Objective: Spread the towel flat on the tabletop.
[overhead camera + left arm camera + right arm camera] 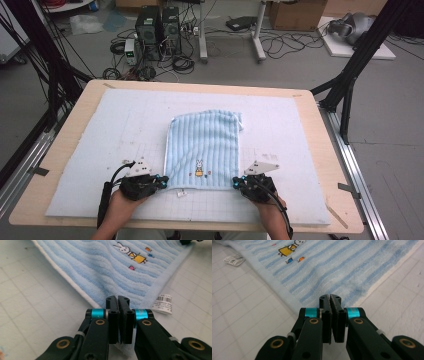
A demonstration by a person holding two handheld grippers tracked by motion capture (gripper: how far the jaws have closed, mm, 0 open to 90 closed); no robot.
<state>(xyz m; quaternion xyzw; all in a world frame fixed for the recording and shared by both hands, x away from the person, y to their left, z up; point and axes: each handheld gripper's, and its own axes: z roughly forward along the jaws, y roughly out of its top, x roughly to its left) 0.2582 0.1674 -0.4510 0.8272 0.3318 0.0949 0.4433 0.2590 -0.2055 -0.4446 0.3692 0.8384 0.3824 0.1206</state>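
High view: light blue striped towel lies flat in the middle of a pale gridded mat on the wooden desk, w/ a small rabbit print near its near hem. Left claw sits at the towel's near-left corner, right claw at the near-right corner; both held by hands coming in from the bottom edge, each w/ a grey three-cornered plate on top. A small white label pokes out under the near hem, just beside the left claw. Floor beyond the desk has computer towers and loose cables.

Left gripper view: left claw has its jaws pressed together, pinching the towel's corner; bit of white terry shows between and below the jaws. Towel spreads away ahead, rabbit print up top, barcode label lying on the mat just right of the corner. White edge trim runs off to the upper left.

Right gripper view: right claw also closed tight, jaws meeting on the towel's corner edge. Towel stretches ahead, rabbit print at upper left, label far left on the mat. Whether much fabric is caught btwn these jaws is hard to tell, but the tips sit right on the hem
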